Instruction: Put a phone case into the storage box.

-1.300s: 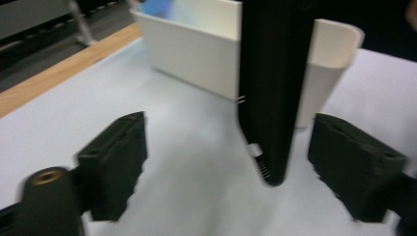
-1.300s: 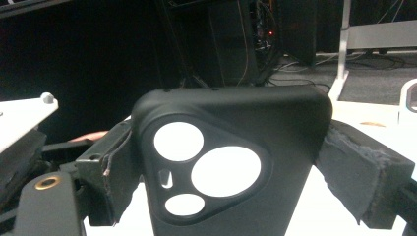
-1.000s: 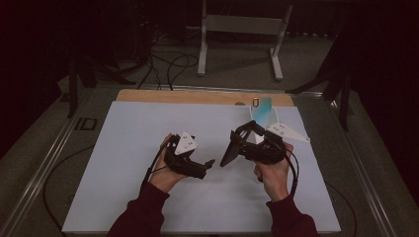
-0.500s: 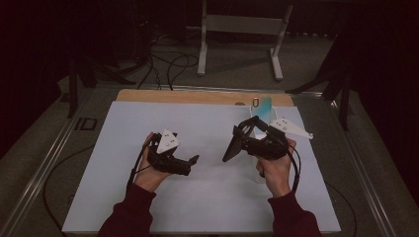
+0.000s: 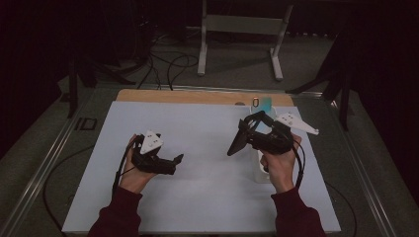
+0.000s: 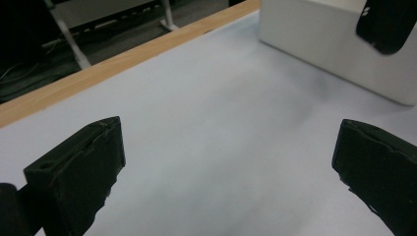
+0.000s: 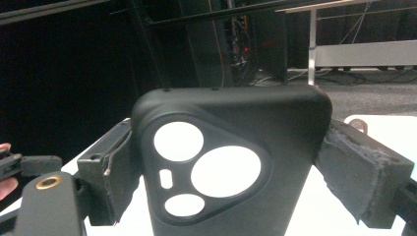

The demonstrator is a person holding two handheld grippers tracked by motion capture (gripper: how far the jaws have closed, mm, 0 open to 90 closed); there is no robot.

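Left gripper (image 5: 179,158) moved left, jaws wide; right gripper (image 7: 223,162) view: clamps phone case (image 7: 231,162).

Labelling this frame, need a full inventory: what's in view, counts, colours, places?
phone case: 1, black, camera cut-outs facing the right gripper view, clamped between the right claw's jaws above the table.
white box: 1, white, lying on the sheet at the table's right, under the right hand.
teal item: 1, teal, at the far edge behind the right claw; too small to identify.
sheet: 1, pale grey-white, covering most of the table.
table: 1, bare wood strip along the far edge.
metal stand: 1, light grey, on the floor beyond the table.
left claw: 1, black, jaws open, empty, low over the sheet at left.
right claw: 1, black, shut on the phone case.
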